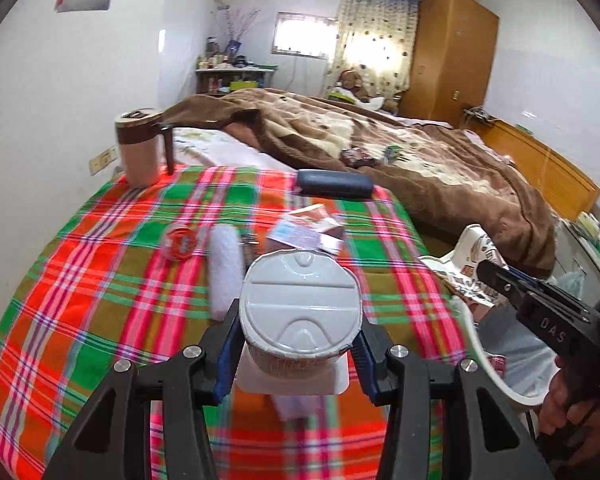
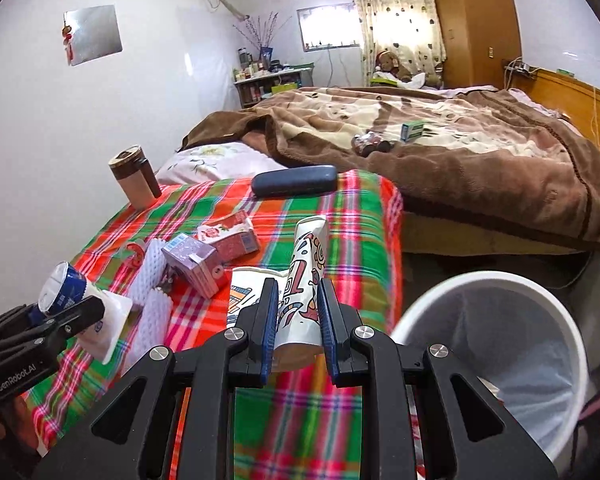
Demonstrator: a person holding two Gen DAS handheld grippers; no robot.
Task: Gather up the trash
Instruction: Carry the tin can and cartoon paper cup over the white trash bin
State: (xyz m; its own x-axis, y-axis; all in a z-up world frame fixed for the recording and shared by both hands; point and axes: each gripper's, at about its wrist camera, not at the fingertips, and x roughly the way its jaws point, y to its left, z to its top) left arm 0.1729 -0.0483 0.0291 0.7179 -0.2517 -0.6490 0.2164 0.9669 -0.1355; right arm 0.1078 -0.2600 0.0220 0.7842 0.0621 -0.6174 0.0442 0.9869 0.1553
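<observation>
My left gripper (image 1: 298, 344) is shut on a small cup with a white foil lid (image 1: 300, 308), held above the plaid tablecloth (image 1: 100, 280). A white piece of paper (image 1: 292, 378) sits right under the cup. In the right wrist view the same cup (image 2: 62, 288) shows at the lower left in the left gripper (image 2: 70, 312). My right gripper (image 2: 298, 316) is shut on a flattened, patterned paper cup (image 2: 308, 264), just left of the white lined trash bin (image 2: 496, 340). The right gripper (image 1: 488, 276) also shows at the right of the left wrist view.
On the cloth lie a purple carton (image 2: 192, 264), a red carton (image 2: 232, 238), white foam nets (image 2: 152, 284), a red lid (image 1: 179, 243), a dark glasses case (image 2: 294, 185) and a brown mug (image 2: 134, 178). A bed with a brown blanket (image 2: 460, 152) stands behind.
</observation>
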